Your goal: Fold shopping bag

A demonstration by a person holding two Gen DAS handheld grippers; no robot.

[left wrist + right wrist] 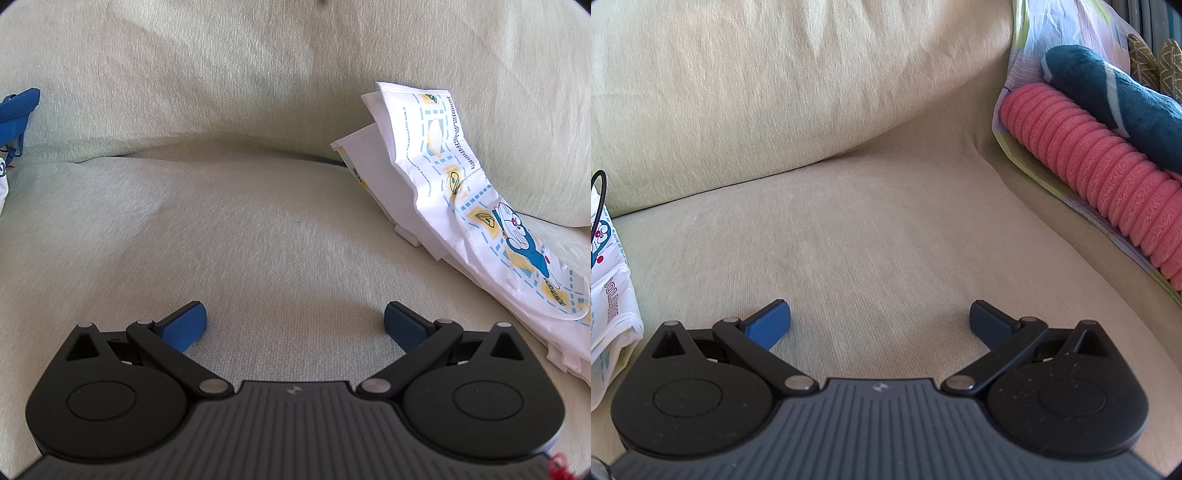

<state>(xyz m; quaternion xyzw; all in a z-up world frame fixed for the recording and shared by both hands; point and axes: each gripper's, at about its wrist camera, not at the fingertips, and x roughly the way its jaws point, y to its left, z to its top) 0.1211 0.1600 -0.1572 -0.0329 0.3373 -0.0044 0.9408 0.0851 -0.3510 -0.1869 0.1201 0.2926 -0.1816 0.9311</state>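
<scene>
A white shopping bag with a blue cartoon cat print lies folded and crumpled on the pale sofa seat, leaning against the back cushion at the right of the left wrist view. Its edge also shows at the far left of the right wrist view. My left gripper is open and empty over bare seat, left of the bag. My right gripper is open and empty over bare seat, right of the bag.
A blue and white cloth item lies at the far left edge. A pink ribbed cushion and a dark teal plush sit on a patterned sheet at the right. The sofa back cushion rises behind.
</scene>
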